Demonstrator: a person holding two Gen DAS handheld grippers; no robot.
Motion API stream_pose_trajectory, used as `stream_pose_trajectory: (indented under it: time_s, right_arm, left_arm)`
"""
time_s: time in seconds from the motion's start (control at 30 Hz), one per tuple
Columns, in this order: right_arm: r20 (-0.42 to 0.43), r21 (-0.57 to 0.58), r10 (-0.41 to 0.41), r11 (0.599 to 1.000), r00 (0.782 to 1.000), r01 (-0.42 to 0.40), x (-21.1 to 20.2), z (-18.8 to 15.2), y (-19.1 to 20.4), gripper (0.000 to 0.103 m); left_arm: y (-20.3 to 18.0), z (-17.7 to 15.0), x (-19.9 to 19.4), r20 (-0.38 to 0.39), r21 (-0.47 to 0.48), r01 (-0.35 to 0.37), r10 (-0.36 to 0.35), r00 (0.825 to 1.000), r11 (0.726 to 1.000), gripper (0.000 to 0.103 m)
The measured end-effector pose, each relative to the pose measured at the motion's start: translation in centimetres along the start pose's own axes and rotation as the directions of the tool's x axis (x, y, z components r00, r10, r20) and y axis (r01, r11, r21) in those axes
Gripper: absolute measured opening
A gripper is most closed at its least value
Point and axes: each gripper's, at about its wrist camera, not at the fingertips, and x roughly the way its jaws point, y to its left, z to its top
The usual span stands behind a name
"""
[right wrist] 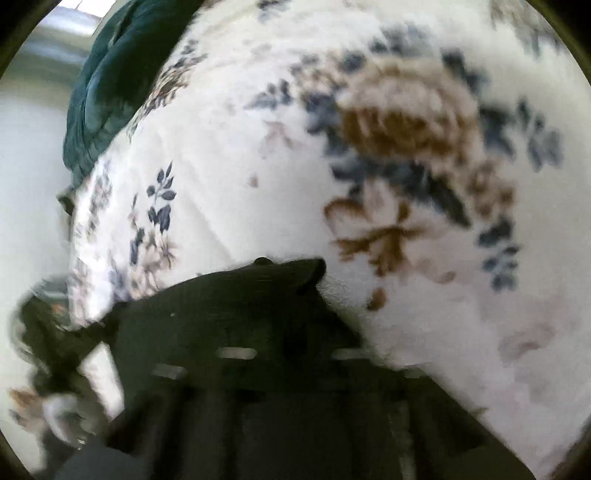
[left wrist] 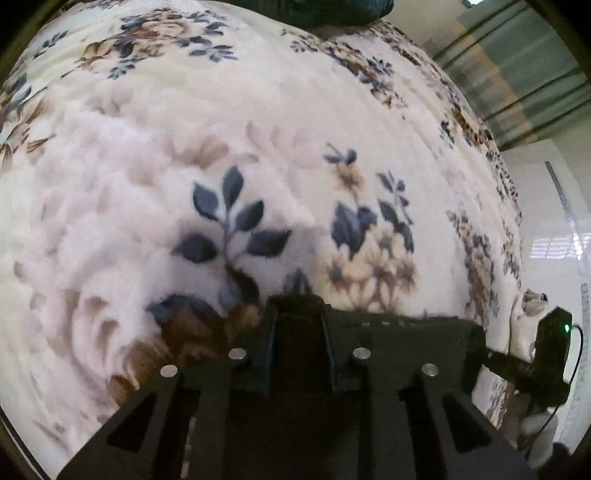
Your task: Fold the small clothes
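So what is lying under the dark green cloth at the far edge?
The dark green crumpled cloth rests on the white fleece blanket with blue and brown flowers. Whatever the blanket covers beneath it is hidden, and the cloth's far side runs out of frame.

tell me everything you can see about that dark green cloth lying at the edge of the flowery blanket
The dark green cloth is a deep teal, soft-looking fabric, bunched and creased rather than flat or folded. It lies on the far edge of the floral blanket, resting on it. The right wrist view shows most of it, upper left; the left wrist view catches only a sliver at the top. Neither gripper touches it. What garment it is cannot be told.
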Motion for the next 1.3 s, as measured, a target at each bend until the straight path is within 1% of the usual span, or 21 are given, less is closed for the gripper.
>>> stream_pose_trajectory:
  time_s: [0.07, 0.13, 0.23, 0.3, 0.33, 0.4, 0.43, 0.47, 0.53, 0.57, 0.63, 0.67, 0.73, 0.83, 0.9, 0.93, 0.97, 1.0, 1.03, 1.13, 1.3]
  right_arm:
    - [0.050, -0.001, -0.041, 0.999, 0.998, 0.041, -1.2, -0.5, 0.6, 0.009]
    - [0.057, 0.037, -0.053, 0.998, 0.997, 0.050, -1.8, -0.7, -0.7, 0.008]
    - [-0.009, 0.074, -0.038, 0.996, 0.999, 0.039, 0.2, -0.6, -2.3, 0.008]
    - [-0.046, 0.066, 0.008, 0.998, 0.999, -0.005, 0.5, -0.4, -2.5, 0.012]
    - [-0.060, 0.093, 0.045, 0.995, 0.997, -0.039, 0.3, -0.1, -3.0, 0.018]
    - [-0.106, 0.160, 0.177, 0.974, 0.978, -0.159, -0.1, 0.3, -4.9, 0.063]
    - [-0.129, 0.187, 0.258, 0.955, 0.958, -0.232, 0.1, 0.3, -5.9, 0.072]
    - [-0.165, 0.216, 0.349, 0.925, 0.923, -0.311, 0.4, 0.0, -7.3, 0.077]
    - [-0.244, 0.228, 0.398, 0.910, 0.884, -0.347, 1.7, -0.8, -8.9, 0.077]
    - [-0.289, 0.225, 0.424, 0.902, 0.858, -0.370, 2.5, -1.5, -9.6, 0.077]
    - [-0.363, 0.251, 0.516, 0.856, 0.776, -0.451, 4.1, -3.2, -10.0, 0.077]
    - [-0.375, 0.257, 0.544, 0.839, 0.751, -0.480, 4.5, -3.6, -9.7, 0.077]
    - [-0.427, 0.254, 0.599, 0.799, 0.678, -0.545, 5.6, -4.6, -8.0, 0.077]
    - [-0.460, 0.244, 0.623, 0.774, 0.632, -0.585, 7.4, -5.1, -5.3, 0.078]
    - [-0.443, 0.249, 0.638, 0.762, 0.629, -0.598, 8.3, -4.9, -3.9, 0.078]
    - [-0.426, 0.244, 0.640, 0.762, 0.639, -0.601, 8.3, -4.8, -3.4, 0.077]
    - [-0.404, 0.229, 0.627, 0.774, 0.666, -0.590, 8.0, -4.7, -3.0, 0.069]
    - [-0.385, 0.217, 0.616, 0.785, 0.688, -0.581, 7.8, -4.7, -2.9, 0.038]
    - [-0.362, 0.203, 0.595, 0.801, 0.718, -0.562, 7.3, -4.7, -3.0, 0.023]
    - [-0.298, 0.186, 0.591, 0.806, 0.749, -0.562, 5.4, -4.7, -3.0, 0.020]
    - [-0.211, 0.213, 0.603, 0.796, 0.769, -0.566, 2.5, -2.6, -2.5, 0.020]
  left_arm:
    - [0.4, 0.0, -0.3, 0.003, -0.023, 0.004, -0.004, 1.000, 1.000, 0.018]
    - [0.6, 0.0, 0.4, -0.014, -0.024, -0.006, 0.006, 1.000, 1.000, 0.018]
    - [1.4, -0.3, 1.2, -0.038, -0.040, 0.002, -0.004, 0.999, 0.999, 0.019]
    - [1.5, -0.4, 0.1, -0.043, -0.029, 0.025, -0.026, 0.999, 0.999, 0.027]
    - [1.6, -0.4, -0.5, -0.047, -0.028, 0.041, -0.042, 0.998, 0.999, 0.032]
    - [2.6, -1.2, -1.9, -0.057, -0.049, 0.108, -0.110, 0.992, 0.993, 0.065]
    - [3.0, -1.6, -2.3, -0.054, -0.056, 0.138, -0.141, 0.989, 0.989, 0.068]
    - [3.9, -2.6, -2.8, -0.060, -0.075, 0.193, -0.198, 0.978, 0.978, 0.069]
    - [5.1, -4.5, -2.4, -0.100, -0.117, 0.255, -0.267, 0.958, 0.960, 0.069]
    - [5.5, -6.0, -1.7, -0.141, -0.126, 0.262, -0.279, 0.950, 0.957, 0.069]
    - [5.3, -7.8, -1.0, -0.172, -0.116, 0.286, -0.303, 0.937, 0.951, 0.069]
    - [4.9, -8.5, -0.7, -0.180, -0.106, 0.309, -0.324, 0.929, 0.945, 0.069]
    - [4.2, -9.0, 0.0, -0.191, -0.103, 0.334, -0.348, 0.918, 0.937, 0.070]
    - [2.9, -8.7, 1.3, -0.201, -0.108, 0.344, -0.359, 0.911, 0.933, 0.075]
    - [2.0, -8.1, 1.4, -0.189, -0.119, 0.355, -0.372, 0.909, 0.927, 0.074]
    - [1.7, -7.7, 1.1, -0.179, -0.119, 0.362, -0.378, 0.908, 0.925, 0.066]
    - [1.3, -7.3, 0.7, -0.182, -0.104, 0.356, -0.369, 0.911, 0.929, 0.039]
    - [0.8, -6.9, 0.2, -0.184, -0.081, 0.345, -0.354, 0.917, 0.935, 0.029]
    - [0.7, -6.5, -0.3, -0.181, -0.079, 0.338, -0.347, 0.920, 0.938, 0.028]
    - [0.7, -4.9, -1.0, -0.190, -0.128, 0.369, -0.388, 0.902, 0.920, 0.025]
    - [-2.1, -0.3, -1.7, -0.218, -0.052, 0.372, -0.374, 0.901, 0.927, 0.025]
